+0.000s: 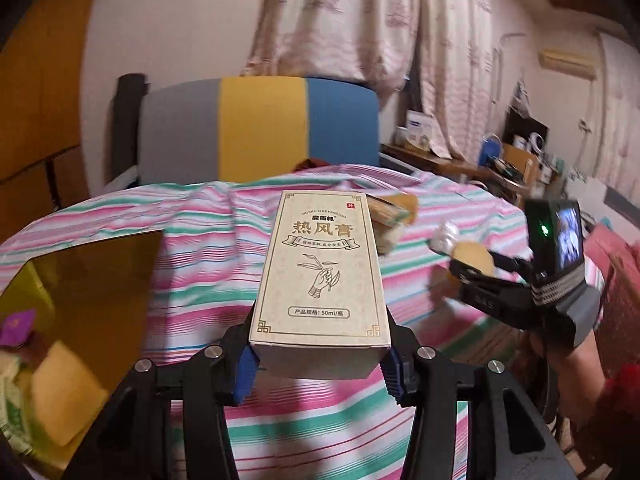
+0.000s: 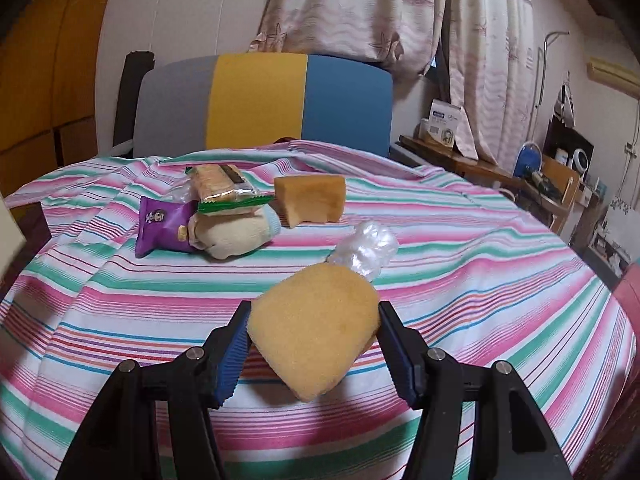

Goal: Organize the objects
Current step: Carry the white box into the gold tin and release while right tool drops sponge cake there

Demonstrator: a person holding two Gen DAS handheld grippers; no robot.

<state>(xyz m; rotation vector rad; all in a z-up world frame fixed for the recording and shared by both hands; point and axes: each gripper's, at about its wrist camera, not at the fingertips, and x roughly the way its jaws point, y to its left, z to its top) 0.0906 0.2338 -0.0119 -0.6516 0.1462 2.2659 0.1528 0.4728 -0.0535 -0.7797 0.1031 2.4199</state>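
Currently left gripper [image 1: 320, 354] clamps the near end of a beige carton [image 1: 322, 268], held up over the striped cloth [image 2: 460, 248]. Carton looks light, stiff, probably crushable; side grip low on its walls seems fine. Right gripper [image 2: 314, 340] pinches a yellow sponge cake [image 2: 316, 326] in clear wrap, also lifted over the cloth. Soft, light, slippery film: likely dents, so squeeze gently across the middle. Beyond the cake on the cloth: purple packet [image 2: 164, 230], cracker pack [image 2: 218, 188], another cake block [image 2: 310, 198]. Open brown box [image 1: 86, 276] sits left of the carton.
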